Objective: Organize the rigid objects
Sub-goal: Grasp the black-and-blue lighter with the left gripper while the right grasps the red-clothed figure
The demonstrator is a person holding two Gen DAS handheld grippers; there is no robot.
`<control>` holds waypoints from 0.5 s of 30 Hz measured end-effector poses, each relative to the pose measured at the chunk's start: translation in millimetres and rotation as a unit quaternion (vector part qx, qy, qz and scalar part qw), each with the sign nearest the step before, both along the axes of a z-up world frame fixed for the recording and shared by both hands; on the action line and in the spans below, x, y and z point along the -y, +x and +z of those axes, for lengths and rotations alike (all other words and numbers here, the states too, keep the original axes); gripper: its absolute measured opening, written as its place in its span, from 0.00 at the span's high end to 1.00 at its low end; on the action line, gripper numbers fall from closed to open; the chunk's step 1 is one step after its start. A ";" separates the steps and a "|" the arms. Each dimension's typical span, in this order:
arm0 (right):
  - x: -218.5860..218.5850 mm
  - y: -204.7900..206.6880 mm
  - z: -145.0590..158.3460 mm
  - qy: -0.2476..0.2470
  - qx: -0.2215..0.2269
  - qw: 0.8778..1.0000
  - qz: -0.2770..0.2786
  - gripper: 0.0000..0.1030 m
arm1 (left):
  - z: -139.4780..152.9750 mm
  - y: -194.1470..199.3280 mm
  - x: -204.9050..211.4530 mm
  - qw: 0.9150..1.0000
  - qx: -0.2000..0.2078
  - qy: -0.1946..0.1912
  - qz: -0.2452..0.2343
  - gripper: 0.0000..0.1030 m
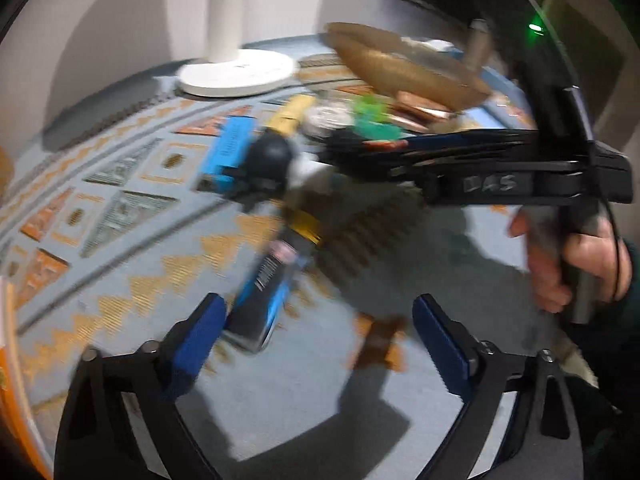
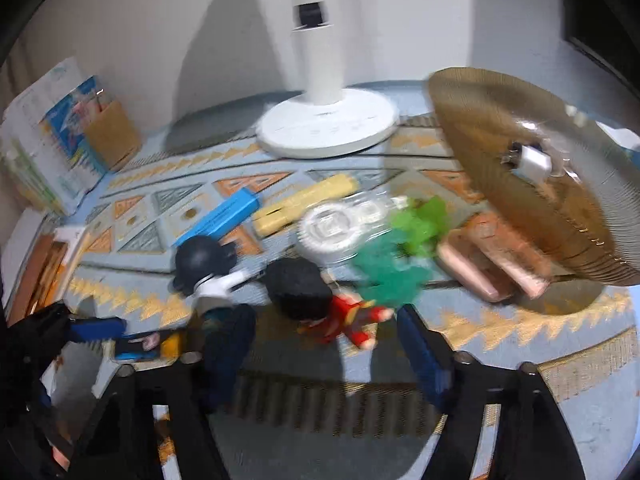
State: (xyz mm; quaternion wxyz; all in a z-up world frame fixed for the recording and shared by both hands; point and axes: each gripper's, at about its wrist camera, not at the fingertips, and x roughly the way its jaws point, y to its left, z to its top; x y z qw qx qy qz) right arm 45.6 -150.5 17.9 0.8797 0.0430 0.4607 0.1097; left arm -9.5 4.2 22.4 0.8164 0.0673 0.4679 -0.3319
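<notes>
Toys and boxes lie scattered on a patterned rug (image 1: 132, 264). My left gripper (image 1: 320, 340) is open low over the rug, and a black and blue tube (image 1: 260, 292) lies just inside its left finger (image 1: 200, 336), not pinched. My right gripper (image 2: 324, 352) is open around a red toy figure with black hair (image 2: 320, 304), whose pads stand apart from it. A figure with a black helmet (image 2: 204, 260) lies by that gripper's left finger (image 2: 228, 340). Behind them are a blue box (image 2: 224, 216), a yellow box (image 2: 304, 204), a clear round lid (image 2: 336, 228), a green toy (image 2: 400, 256) and pink boxes (image 2: 492, 268). Both views are blurred.
A woven basket (image 2: 520, 208) tilts at the right over the pink boxes. A white fan base (image 2: 328, 128) stands at the back by the wall. Cardboard and printed packaging (image 2: 68, 136) lean at the left. A hand (image 1: 580, 264) holds the right gripper's handle.
</notes>
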 end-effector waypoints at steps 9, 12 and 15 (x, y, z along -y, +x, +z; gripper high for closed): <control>-4.2 -16.4 10.9 0.003 0.014 0.999 0.032 0.40 | 3.5 11.3 -8.2 0.998 -0.008 -0.027 0.054 0.18; -8.4 -3.9 5.2 -0.005 0.002 1.000 0.029 0.41 | -0.5 18.1 -5.2 0.998 -0.013 -0.020 0.063 0.39; -20.0 1.5 -3.1 -0.024 -0.005 0.999 0.044 0.59 | -0.6 22.0 0.6 0.998 -0.007 -0.013 0.067 0.41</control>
